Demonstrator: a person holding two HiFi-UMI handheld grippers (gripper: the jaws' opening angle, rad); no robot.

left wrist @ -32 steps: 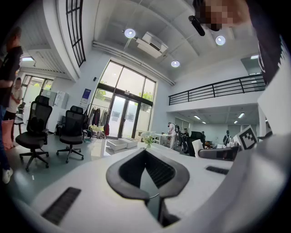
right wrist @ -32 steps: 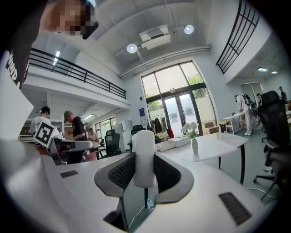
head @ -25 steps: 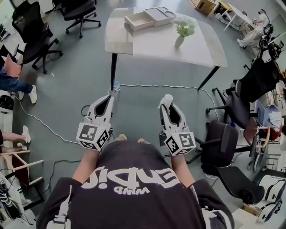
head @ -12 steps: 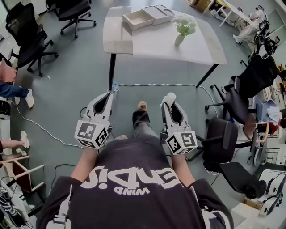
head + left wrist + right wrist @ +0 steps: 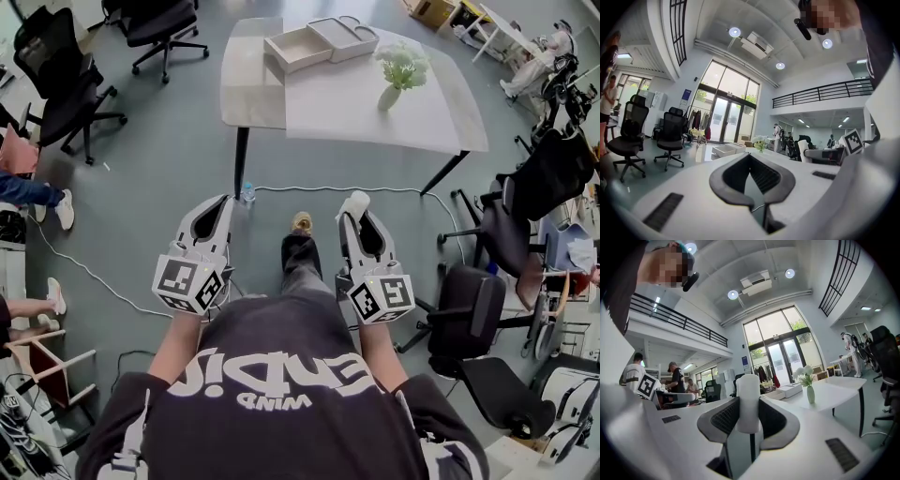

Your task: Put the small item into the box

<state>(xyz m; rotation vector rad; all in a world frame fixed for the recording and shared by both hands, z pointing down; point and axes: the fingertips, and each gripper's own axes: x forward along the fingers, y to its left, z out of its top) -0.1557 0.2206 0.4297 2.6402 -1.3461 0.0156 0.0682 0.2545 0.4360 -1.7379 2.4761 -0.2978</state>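
A small white cylinder-shaped item sticks up between the fingers of my right gripper, which is shut on it; in the right gripper view the item stands upright in the pads. My left gripper is held level beside it, jaws together, nothing between them. Both hang over the grey floor, well short of the table. On the table's far left corner lies the open shallow box with its lid next to it. The box also shows far ahead in the right gripper view.
A white vase of flowers stands on the table right of the box. A cable and a small bottle lie on the floor by the table leg. Black office chairs stand left and right. Seated people are at the left edge.
The person has stepped forward toward the table; a leg and shoe now show between the grippers. Both grippers keep their pose, and the right one still holds the white item.
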